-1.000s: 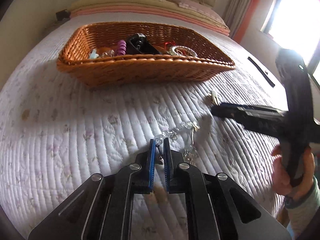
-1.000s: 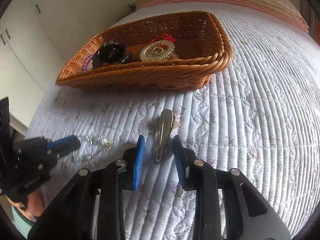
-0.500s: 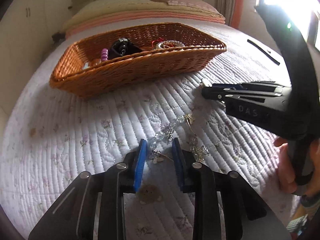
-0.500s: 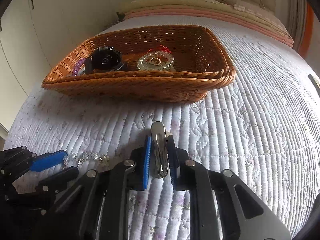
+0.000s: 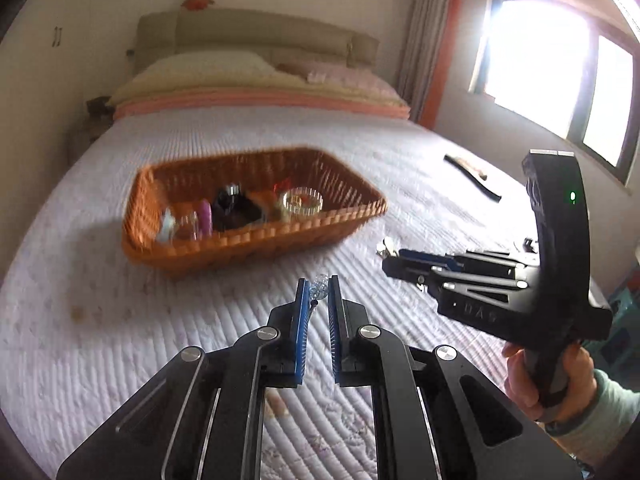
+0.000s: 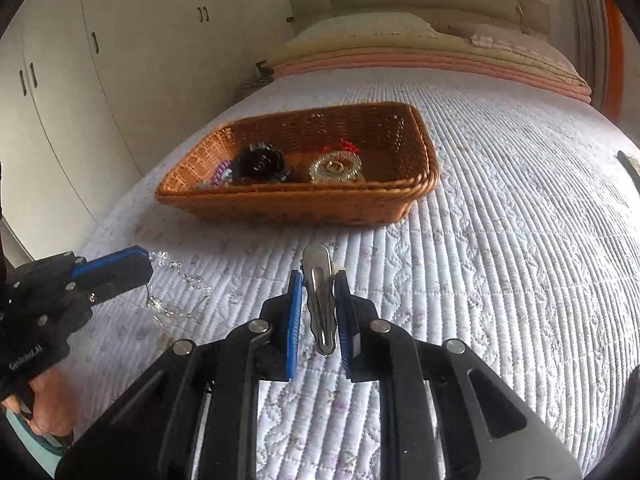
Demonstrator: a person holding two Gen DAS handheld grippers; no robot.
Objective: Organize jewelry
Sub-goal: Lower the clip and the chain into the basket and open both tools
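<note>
A brown wicker basket (image 5: 352, 216) (image 6: 420, 184) stands on the quilted bed and holds a black flower clip (image 6: 262, 164), a clear bracelet (image 6: 336, 168), a purple piece (image 5: 206, 216) and other small items. My left gripper (image 5: 319, 286) is shut on a crystal bead chain (image 5: 321, 283), lifted off the quilt; in the right wrist view the chain (image 6: 176, 276) hangs from the gripper (image 6: 144, 260). My right gripper (image 6: 320, 280) is shut on a silver hair clip (image 6: 320, 300), raised above the bed; in the left wrist view the gripper (image 5: 390, 258) is right of mine.
A black strip (image 5: 472, 178) lies on the quilt (image 6: 520, 240) at the far right. Pillows (image 6: 420, 48) lie at the headboard. White wardrobes (image 6: 80, 80) stand left of the bed. A window (image 5: 560, 80) is on the right.
My left gripper closed on the bead chain and lifted it. My right gripper, shut on the hair clip, rose off the quilt. Both views now look higher over the bed.
</note>
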